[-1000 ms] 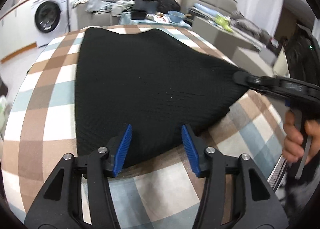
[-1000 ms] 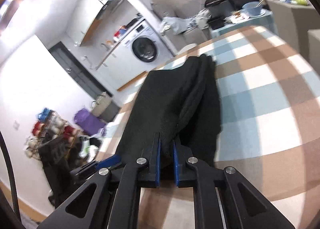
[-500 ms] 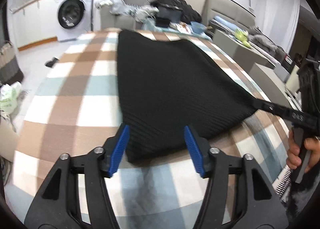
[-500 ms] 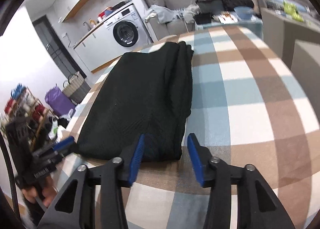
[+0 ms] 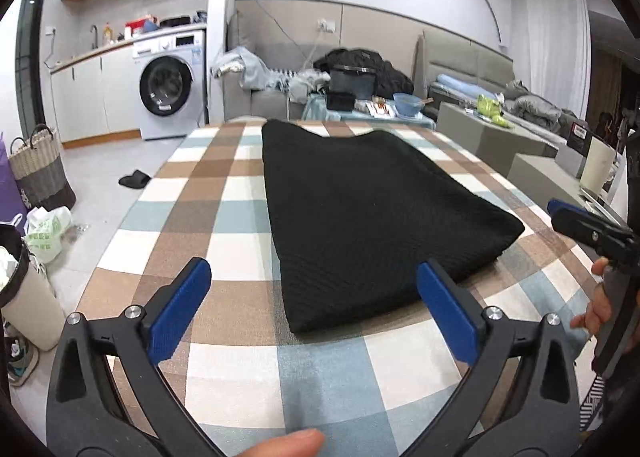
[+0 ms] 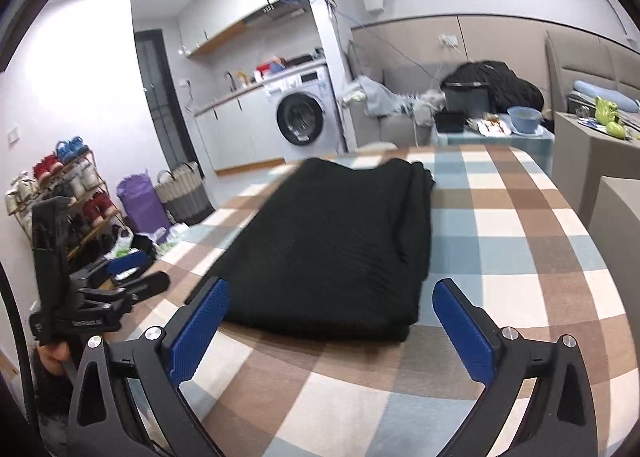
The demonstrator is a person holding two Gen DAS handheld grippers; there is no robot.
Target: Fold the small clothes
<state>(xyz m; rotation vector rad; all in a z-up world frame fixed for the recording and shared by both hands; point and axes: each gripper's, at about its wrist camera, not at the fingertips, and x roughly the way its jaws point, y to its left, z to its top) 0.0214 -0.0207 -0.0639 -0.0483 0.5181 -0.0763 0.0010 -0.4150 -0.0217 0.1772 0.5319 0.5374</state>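
The black garment (image 5: pixel 372 217) lies folded flat on the checked tablecloth (image 5: pixel 224 217), its long axis running away from both cameras toward the far end of the table, where its far edge dips in the middle between two raised corners. In the left wrist view its left edge runs straight back, with a broad strip of bare cloth between it and the table's left edge; its near edge slants, with the near left corner closest to the camera and the near right corner further back and out to the right. In the right wrist view the stacked folded layers show along the garment's right side (image 6: pixel 420 225), and to the right of them a wide stretch of tablecloth (image 6: pixel 520 241) is bare up to the table's right edge. A band of bare cloth also lies between the garment's near edge and each camera. The left gripper (image 5: pixel 316 309) has just been opening and its blue pads (image 5: pixel 180 313) stand wide apart above the cloth, to either side of the near left corner without touching it. The right gripper (image 6: pixel 332 329) has likewise just been opening; its pads (image 6: pixel 464 333) are spread wide, short of the garment's near edge, with nothing pressed between them. A fingertip (image 5: pixel 288 445) shows at the bottom of the left wrist view. Beyond the table's left edge the floor holds a basket (image 5: pixel 40 173) and a slipper (image 5: pixel 134 179).
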